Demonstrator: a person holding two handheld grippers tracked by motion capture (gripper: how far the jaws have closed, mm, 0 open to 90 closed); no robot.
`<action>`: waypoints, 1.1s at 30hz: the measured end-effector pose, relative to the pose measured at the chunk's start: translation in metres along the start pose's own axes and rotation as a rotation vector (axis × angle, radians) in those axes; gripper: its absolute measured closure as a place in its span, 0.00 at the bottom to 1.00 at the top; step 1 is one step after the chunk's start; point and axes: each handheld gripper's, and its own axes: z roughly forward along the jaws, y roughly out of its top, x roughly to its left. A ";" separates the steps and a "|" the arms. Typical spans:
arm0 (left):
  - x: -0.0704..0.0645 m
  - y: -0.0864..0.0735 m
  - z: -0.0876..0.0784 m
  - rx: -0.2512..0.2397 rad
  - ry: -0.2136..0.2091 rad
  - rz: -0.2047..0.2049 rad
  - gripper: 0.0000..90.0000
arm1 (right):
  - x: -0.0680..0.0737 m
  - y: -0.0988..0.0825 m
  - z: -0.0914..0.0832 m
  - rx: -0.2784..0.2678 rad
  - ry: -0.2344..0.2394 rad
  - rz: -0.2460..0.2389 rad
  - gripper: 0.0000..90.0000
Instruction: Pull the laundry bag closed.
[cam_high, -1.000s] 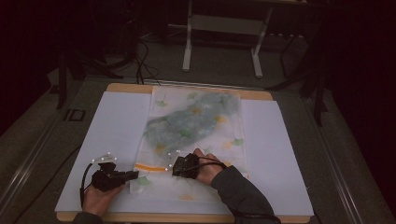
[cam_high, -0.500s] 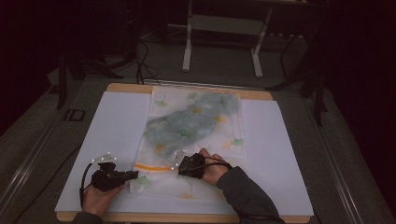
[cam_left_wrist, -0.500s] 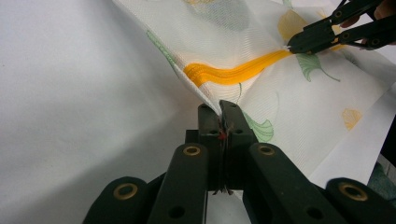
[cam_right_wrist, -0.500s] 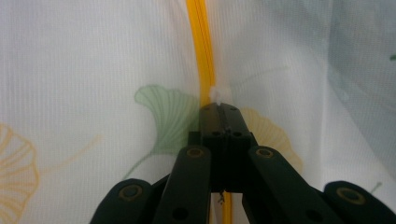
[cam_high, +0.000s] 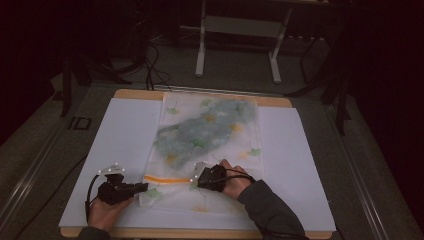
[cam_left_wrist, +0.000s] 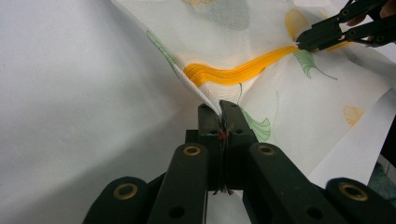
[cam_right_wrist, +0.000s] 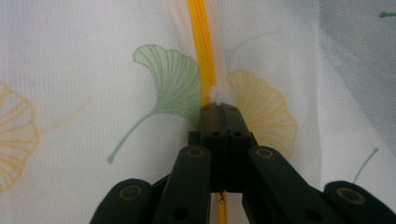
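Note:
A white mesh bag (cam_high: 207, 130) printed with ginkgo leaves lies flat on the table, with a blue-green bundle inside it. Its orange zipper (cam_high: 167, 179) runs across the near end. My left gripper (cam_high: 142, 187) is shut on the bag's near left corner (cam_left_wrist: 212, 100), just below the zipper's end (cam_left_wrist: 233, 73). My right gripper (cam_high: 196, 181) is shut on the white zipper pull (cam_right_wrist: 217, 95), and the orange zipper tape (cam_right_wrist: 201, 37) runs straight away from its jaws. The left gripper view also shows the right gripper (cam_left_wrist: 303, 42) farther off on the zipper.
The bag rests on a white sheet (cam_high: 120, 135) that covers a wooden tabletop (cam_high: 135, 93). A metal stand (cam_high: 240, 30) and cables are on the dark floor beyond the table. Bare sheet lies on both sides of the bag.
My right gripper has edged a little to the right along the zipper, so slightly more orange tape shows. The left gripper has stayed put.

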 end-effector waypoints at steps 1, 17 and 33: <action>0.000 0.000 0.000 -0.001 -0.001 0.000 0.99 | 0.000 0.000 0.000 0.004 -0.002 -0.003 1.00; 0.000 -0.001 -0.001 -0.007 0.006 -0.005 0.99 | -0.004 -0.023 -0.009 0.031 -0.018 0.024 1.00; 0.001 -0.001 -0.001 -0.006 0.004 -0.006 0.99 | -0.008 -0.039 -0.015 0.056 -0.019 0.036 1.00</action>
